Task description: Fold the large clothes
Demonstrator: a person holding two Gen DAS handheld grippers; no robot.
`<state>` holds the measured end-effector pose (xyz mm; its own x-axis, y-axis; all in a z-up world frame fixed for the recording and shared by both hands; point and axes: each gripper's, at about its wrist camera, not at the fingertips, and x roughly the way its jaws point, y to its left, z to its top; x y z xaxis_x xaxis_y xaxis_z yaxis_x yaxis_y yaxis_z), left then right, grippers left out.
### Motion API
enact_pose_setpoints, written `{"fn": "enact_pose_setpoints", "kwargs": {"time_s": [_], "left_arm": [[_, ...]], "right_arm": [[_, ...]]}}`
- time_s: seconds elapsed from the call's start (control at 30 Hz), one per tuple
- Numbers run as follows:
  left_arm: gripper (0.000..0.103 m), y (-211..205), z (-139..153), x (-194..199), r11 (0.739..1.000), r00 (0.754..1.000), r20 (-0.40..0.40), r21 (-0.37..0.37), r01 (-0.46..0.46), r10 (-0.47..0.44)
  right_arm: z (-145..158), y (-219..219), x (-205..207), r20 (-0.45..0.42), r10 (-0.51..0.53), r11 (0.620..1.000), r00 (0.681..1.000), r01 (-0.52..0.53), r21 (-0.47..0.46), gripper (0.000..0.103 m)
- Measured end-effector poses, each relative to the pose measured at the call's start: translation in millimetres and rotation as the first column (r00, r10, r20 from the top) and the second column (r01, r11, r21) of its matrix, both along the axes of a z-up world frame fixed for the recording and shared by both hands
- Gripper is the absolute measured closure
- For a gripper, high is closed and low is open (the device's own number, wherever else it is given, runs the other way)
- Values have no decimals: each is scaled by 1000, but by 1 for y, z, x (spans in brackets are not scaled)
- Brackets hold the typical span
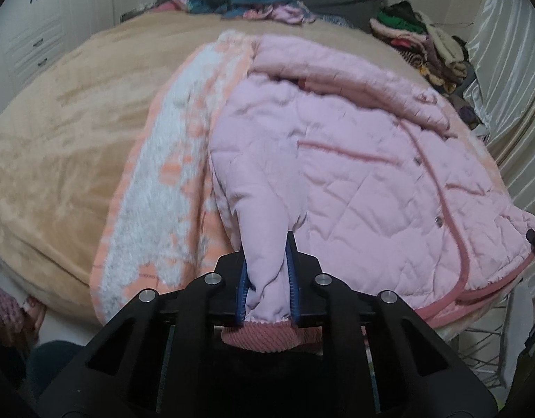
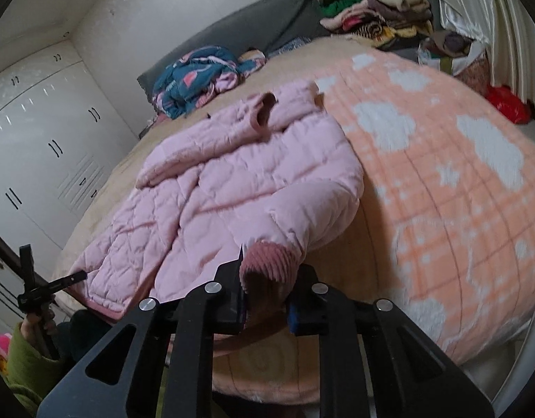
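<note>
1. White wardrobe doors (image 2: pixel 40 160) with dark handles line the left wall.
2. A bed (image 1: pixel 68 132) under a tan cover fills the middle.
3. A grey headboard (image 2: pixel 239 31) stands at the far end.
4. Pale satin curtains (image 1: pixel 511 80) hang on the right.

Dim, even indoor light with soft shadows; strong fisheye bending and dark corners; motion blur smears the peach blanket (image 2: pixel 441 181).

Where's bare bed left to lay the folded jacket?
Free: the tan blanket between the pink quilted jacket and the white wardrobes. Crowded: the headboard end with the crumpled blue garment, and the clothes pile by the curtain.
</note>
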<state>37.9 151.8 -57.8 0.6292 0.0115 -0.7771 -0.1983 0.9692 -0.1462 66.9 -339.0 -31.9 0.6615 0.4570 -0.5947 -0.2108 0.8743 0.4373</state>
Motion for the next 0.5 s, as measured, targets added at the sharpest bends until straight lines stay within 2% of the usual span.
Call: {"fn": "enact_pose_setpoints", "kwargs": {"time_s": [0.5], "left_arm": [[93,-7,50,17,999,994,109,39,4,-8]], "right_arm": [[35,3,19,60,-38,999,998,37,14,89]]}}
